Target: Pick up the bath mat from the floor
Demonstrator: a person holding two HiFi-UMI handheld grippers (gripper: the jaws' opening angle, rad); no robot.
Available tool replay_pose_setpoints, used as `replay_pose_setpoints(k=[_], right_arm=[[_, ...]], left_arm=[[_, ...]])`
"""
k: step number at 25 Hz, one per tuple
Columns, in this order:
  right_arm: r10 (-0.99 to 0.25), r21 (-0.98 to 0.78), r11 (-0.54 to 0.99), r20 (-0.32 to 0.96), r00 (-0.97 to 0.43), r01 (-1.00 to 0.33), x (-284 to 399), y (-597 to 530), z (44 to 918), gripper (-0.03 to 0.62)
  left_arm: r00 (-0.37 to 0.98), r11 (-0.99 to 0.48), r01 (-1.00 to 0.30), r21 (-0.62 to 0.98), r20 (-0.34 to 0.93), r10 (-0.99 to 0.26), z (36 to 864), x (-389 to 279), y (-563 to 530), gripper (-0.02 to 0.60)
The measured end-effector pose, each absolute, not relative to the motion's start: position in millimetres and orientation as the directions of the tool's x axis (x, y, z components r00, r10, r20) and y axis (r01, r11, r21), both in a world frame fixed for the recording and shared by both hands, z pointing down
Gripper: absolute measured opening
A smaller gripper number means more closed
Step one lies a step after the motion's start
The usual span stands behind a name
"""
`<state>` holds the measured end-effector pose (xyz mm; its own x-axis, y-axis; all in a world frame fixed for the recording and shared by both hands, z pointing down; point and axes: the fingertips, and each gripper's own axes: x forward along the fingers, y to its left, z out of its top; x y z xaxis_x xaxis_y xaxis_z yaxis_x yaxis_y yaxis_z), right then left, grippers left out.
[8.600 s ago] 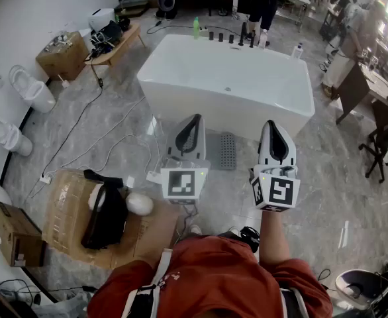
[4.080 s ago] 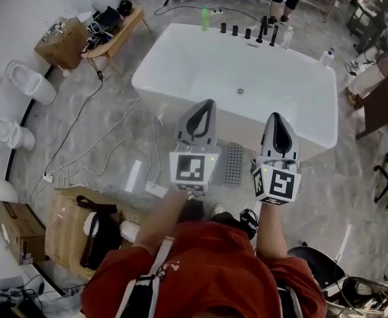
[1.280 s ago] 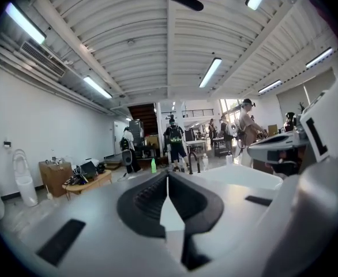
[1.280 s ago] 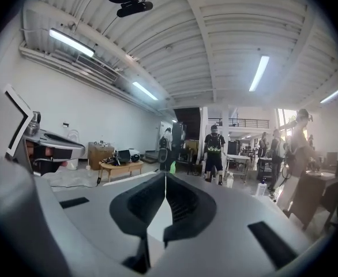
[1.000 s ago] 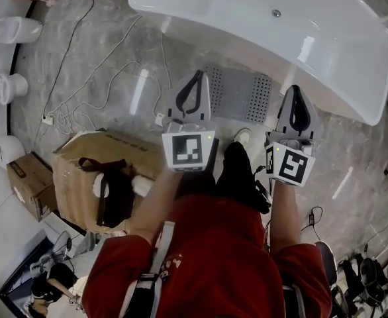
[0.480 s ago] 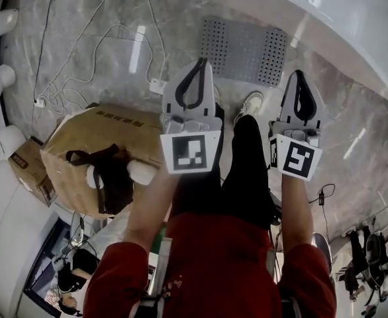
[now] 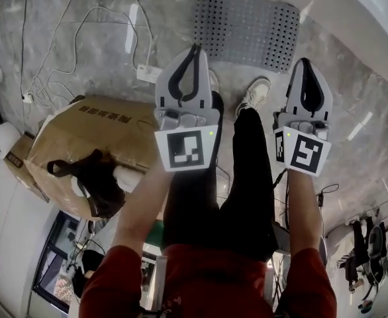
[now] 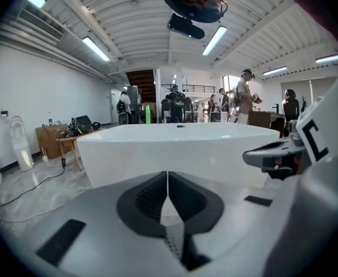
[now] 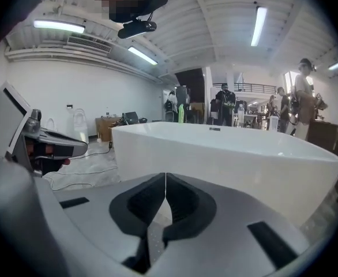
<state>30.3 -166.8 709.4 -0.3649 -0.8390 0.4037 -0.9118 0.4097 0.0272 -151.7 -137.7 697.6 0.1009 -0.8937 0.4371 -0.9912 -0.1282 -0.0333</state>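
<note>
Mat (image 7: 247, 28), grey and perforated, lay flat on the floor (image 7: 81, 52) at 12 o'clock, along the foot of the tub (image 7: 379, 5), just beyond the person's shoe (image 7: 253, 95). Against the frame half a second before, the head view had tipped further down: the mat sat higher and larger in the picture, and the tub had shrunk to a white sliver at 1 o'clock. Left gripper (image 7: 194, 48) and right gripper (image 7: 308, 61) had stayed fully closed and empty, held off the floor, their tips over the mat's near corners in that view. The floor was glossy grey marble. White cables (image 7: 55, 38) trailed at 10 o'clock and a cardboard box (image 7: 95, 134) stood at 9 o'clock. The gripper views showed an open hall with strip lights, toilets (image 8: 20, 146) and people standing behind the tub.
</note>
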Motion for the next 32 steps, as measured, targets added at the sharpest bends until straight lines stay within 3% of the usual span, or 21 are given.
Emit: replay_pose_setpoints(k=[18, 32], right_arm=[[-0.802, 0.080, 0.360, 0.536, -0.264, -0.929, 73.4, -171.6, 958.8, 0.012], [-0.673, 0.044, 0.340, 0.709, -0.210, -0.939, 98.7, -161.7, 1112.2, 0.014]], left_arm=[[0.103, -0.159, -0.985, -0.061, 0.529, -0.842, 959.1, -164.6, -147.1, 0.017], [0.053, -0.138, -0.988, -0.062, 0.713, -0.699, 1118.4, -190.5, -125.2, 0.018]])
